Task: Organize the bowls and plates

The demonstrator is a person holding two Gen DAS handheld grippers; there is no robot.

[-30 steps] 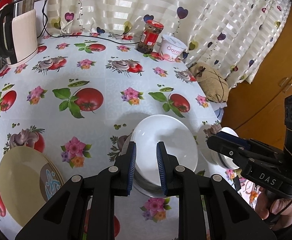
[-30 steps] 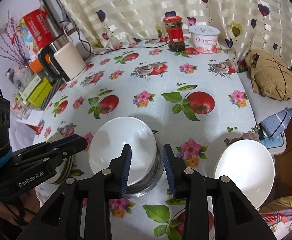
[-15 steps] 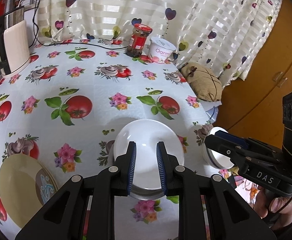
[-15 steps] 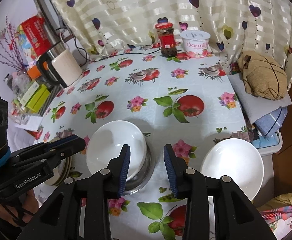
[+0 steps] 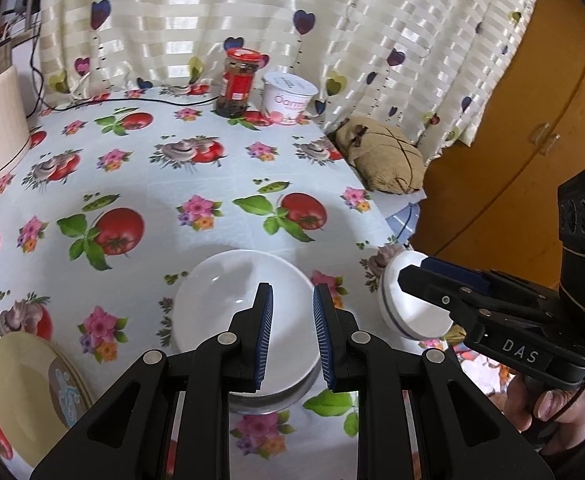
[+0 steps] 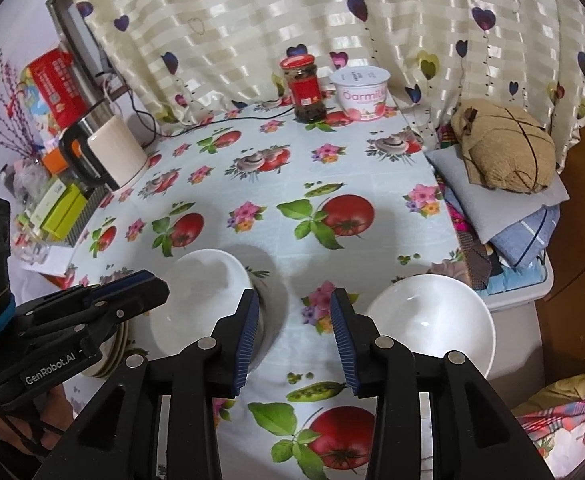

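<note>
One table under a glossy tomato-and-flower oilcloth (image 6: 292, 200) fills both views; on it I count two white ceramic bowls, one nested in a steel basin at lower centre (image 5: 236, 300) and one alone at the lower right edge (image 6: 432, 320), plus a stack of cream plates (image 5: 24, 392) at lower left. At the upper centre stand one red-lidded jar (image 6: 304, 88) and one white yoghurt tub (image 6: 360, 92), with one cream kettle (image 6: 112, 152) at left. The left gripper (image 5: 290, 336) hovers released over the nested bowl, hiding its near rim, while the right gripper (image 6: 294, 340) is opening, empty, over bare cloth between the bowls.
</note>
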